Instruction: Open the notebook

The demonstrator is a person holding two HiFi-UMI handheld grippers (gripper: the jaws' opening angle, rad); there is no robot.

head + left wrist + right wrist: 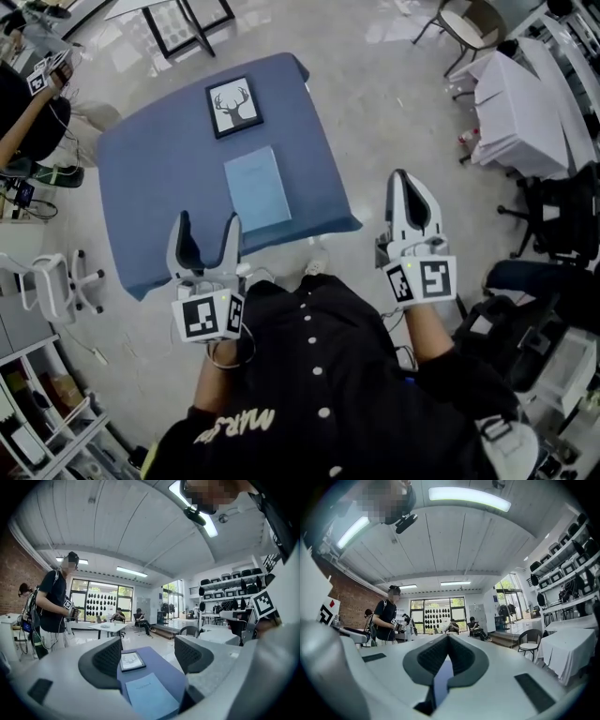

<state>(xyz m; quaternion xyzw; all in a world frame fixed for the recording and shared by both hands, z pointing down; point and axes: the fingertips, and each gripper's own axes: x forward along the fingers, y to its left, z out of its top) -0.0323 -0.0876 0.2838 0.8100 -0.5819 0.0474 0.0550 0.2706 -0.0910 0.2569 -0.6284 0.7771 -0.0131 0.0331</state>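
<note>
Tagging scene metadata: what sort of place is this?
Likely a robotics data-collection lab in an open workshop hall: wall shelves of dark gear, a second person holding a marker-tagged device, and cloth-draped tables.

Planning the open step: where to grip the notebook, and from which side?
Pinch only the cover at the right long edge of the notebook, coming low from the right. It lies flat, closed on the table, long sides pointing away from the person. Spine side unclear, so that's a guess.
</note>
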